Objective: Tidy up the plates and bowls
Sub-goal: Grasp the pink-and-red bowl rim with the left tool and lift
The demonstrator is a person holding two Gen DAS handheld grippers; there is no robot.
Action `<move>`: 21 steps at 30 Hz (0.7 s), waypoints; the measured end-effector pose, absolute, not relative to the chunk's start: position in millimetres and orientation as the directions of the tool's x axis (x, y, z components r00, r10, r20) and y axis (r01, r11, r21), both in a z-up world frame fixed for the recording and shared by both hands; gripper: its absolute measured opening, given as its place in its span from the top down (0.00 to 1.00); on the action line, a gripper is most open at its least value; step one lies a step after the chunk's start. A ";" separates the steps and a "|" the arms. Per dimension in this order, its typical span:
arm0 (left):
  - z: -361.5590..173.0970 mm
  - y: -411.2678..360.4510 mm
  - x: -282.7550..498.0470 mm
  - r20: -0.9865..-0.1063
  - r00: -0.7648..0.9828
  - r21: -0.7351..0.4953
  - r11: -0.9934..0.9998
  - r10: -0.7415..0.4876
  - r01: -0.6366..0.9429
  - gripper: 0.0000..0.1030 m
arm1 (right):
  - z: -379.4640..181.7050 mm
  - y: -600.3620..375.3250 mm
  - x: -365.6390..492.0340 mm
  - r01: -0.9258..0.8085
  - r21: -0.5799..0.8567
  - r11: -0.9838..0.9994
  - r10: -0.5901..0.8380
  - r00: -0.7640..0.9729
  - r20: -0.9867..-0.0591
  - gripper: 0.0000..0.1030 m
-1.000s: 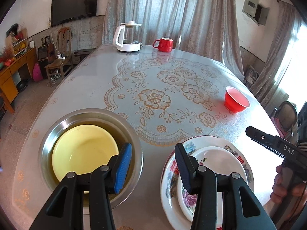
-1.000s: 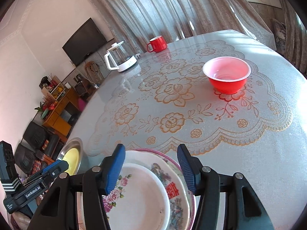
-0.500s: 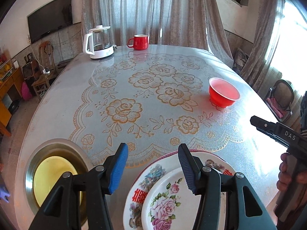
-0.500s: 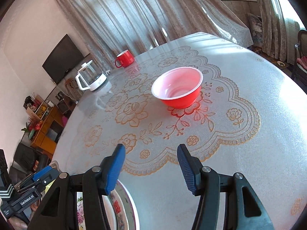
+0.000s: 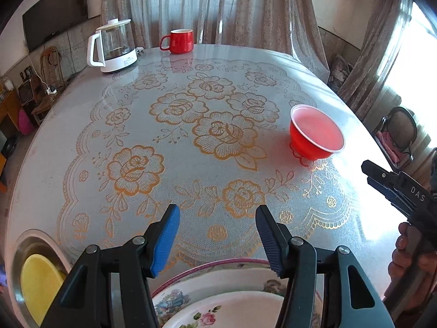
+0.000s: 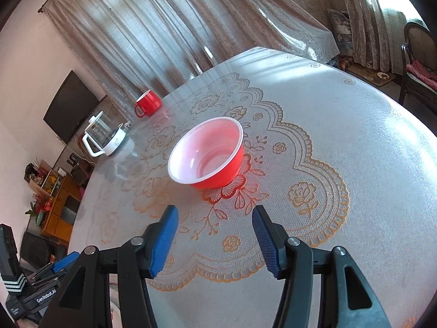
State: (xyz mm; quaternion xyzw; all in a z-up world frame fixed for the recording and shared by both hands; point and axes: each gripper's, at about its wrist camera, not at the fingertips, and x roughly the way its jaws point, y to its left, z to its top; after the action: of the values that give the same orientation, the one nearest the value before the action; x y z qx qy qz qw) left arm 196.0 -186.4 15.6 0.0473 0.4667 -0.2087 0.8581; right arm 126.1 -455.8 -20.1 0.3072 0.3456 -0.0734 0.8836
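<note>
A red bowl with a white inside (image 5: 315,134) stands upright on the table's right side; it also shows in the right wrist view (image 6: 209,154), just ahead of my open, empty right gripper (image 6: 215,239). My left gripper (image 5: 217,239) is open and empty above the near edge of two stacked floral plates (image 5: 218,298). A yellow bowl (image 5: 39,284) sits inside a steel basin (image 5: 19,248) at the lower left. The right gripper appears at the right edge of the left wrist view (image 5: 393,186).
A glass kettle (image 5: 113,46) and a red mug (image 5: 179,41) stand at the table's far edge. The round table (image 5: 191,125) has a lace cloth under clear cover. A chair (image 6: 418,57) stands beyond the right edge.
Both grippers have moved right and forward. The basin and plates slid toward the lower edge of the left view. The red bowl has grown larger in the right view.
</note>
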 end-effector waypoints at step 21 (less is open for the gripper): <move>-8.0 -305.2 282.0 -0.779 0.347 -0.379 0.833 -0.522 0.403 0.73 | -36.8 -507.7 204.0 0.406 0.496 0.767 0.060 0.724 -0.687 0.82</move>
State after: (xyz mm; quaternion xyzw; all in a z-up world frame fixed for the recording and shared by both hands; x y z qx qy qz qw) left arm 282.0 -305.2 -8.0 -0.0603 0.4965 -0.2825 0.8185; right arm 204.0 -507.7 -36.8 0.3262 0.3577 -0.0995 0.8694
